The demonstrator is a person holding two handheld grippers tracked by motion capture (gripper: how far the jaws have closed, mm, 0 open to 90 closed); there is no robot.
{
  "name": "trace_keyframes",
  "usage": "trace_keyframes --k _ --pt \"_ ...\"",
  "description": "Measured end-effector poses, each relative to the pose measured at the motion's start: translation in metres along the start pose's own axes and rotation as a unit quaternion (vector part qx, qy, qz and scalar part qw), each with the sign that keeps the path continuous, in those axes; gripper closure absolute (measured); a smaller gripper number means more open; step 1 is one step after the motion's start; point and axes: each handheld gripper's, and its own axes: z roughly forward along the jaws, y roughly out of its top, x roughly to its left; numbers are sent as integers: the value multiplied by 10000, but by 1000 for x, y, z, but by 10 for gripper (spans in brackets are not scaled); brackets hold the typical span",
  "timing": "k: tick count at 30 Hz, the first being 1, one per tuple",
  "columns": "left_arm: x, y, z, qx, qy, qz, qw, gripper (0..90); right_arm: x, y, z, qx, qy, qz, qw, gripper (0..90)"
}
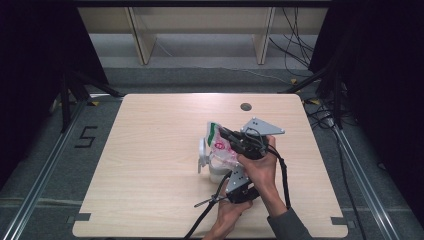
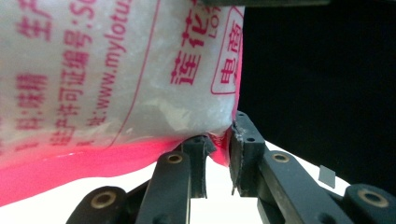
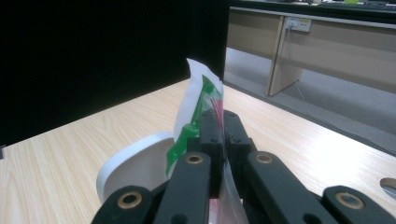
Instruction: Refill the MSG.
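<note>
**Bag pinched at both ends over the cup: a spill is the risk**

Nearest the person, the left tongs (image 1: 235, 186) sit low at the bag's bottom. In the left gripper view their tips (image 2: 219, 151) pinch the pink sealed hem of the seasoning bag (image 2: 116, 70), with only a narrow gap between the jaws. The bite is small and right at the corner of the seal, so the slick film could slide out if the bag is tipped or pulled harder.

A little farther on, the right tongs (image 1: 231, 137) are pressed together on the bag's top edge; in the right gripper view the film, with its green strip (image 3: 194, 121), stands up from between the closed jaws (image 3: 223, 128). The bag (image 1: 222, 146) hangs between the two grips, just above a white cup (image 1: 212, 167) on the desk (image 1: 150, 165).

The cup's rim (image 3: 135, 149) lies just beyond the right tongs. I cannot tell whether the bag's top is open. If it is, white granules could miss that rim and scatter across the desk, since the bag is slack and its mouth is not clearly lined up with the cup. A sharp tug from either hand could also tear the film, or the bag could nudge the light cup over.
</note>
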Motion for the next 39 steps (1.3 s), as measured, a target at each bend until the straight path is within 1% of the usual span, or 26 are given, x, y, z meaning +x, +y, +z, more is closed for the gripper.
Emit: trace_keyframes --k 3,4,8,11,12,13,14,15,16,17,18,19,20,21,22,23,27,28,29,30,31,32,35,37,38,39 --pt "0 0 0 -6 -5 -2 10000 778 0 0 0 -16 23 -4 10000 898" --pt "0 0 0 -7 -6 15 10000 778 0 1 -1 -1 -9 -41 10000 898" --pt "0 0 -1 -24 -9 2 10000 778 1 0 0 -20 31 -6 10000 898" --pt "0 0 0 -2 -8 -21 10000 778 0 0 0 16 -10 5 10000 898" --pt "0 0 0 0 2 -15 10000 778 1 0 1 -16 39 24 10000 898" --pt "0 0 0 -2 -8 -13 10000 778 0 0 1 -7 36 -41 10000 898" --pt "0 0 0 -21 -14 15 10000 778 1 0 0 7 -7 12 10000 898" --pt "0 0 -1 -29 -13 7 10000 778 0 1 -1 -33 43 3 10000 898" --pt "0 0 -1 -1 -1 -22 10000 778 0 1 -1 -40 40 18 10000 898" --pt "0 0 0 -9 -14 -27 10000 778 1 1 -1 7 10 2 10000 898" --pt "0 0 -1 -2 -6 -9 10000 778 0 0 0 -38 -29 -111 9999 898" --pt "0 0 -1 -7 -4 -2 10000 778 1 0 1 -19 24 -41 10000 898" --pt "0 0 -1 4 14 -15 10000 778 1 0 1 -24 4 -13 10000 898" --pt "-1 0 -2 85 73 -17 9999 778 1 0 0 6 4 16 10000 898" --pt "-1 0 -2 77 67 -21 9999 778 1 1 -1 14 -10 25 10000 898" --pt "-1 0 -2 63 55 -14 10000 778 1 1 -1 -4 7 -27 10000 898" --pt "-1 1 -2 68 65 -12 10000 778 1 0 0 -20 19 13 10000 898" --pt "-1 1 -2 64 58 -4 10000 779 1 1 0 -33 -10 -23 10000 898" --pt "0 0 -1 -36 -22 -7 10000 778 1 1 0 -52 47 -24 10000 898" --pt "0 0 -1 -13 -7 -6 10000 778 1 1 1 -66 45 -18 10000 898" --pt "-1 0 -2 60 51 -23 10000 778 1 0 0 -21 -2 -53 10000 898" --pt "-1 1 -2 72 69 -22 9999 779 1 0 1 -18 12 -22 10000 898" --pt "0 0 -1 -46 -22 -25 10000 778 1 1 0 -70 15 -76 9999 898" --pt "-1 1 -2 52 61 -51 10000 779 2 0 1 -28 45 -26 10000 898" --pt "-1 1 -2 41 49 -41 10000 779 3 0 1 10 12 -52 10000 898" --pt "-1 1 -2 35 44 -43 10000 778 3 0 2 6 31 -43 10000 898"
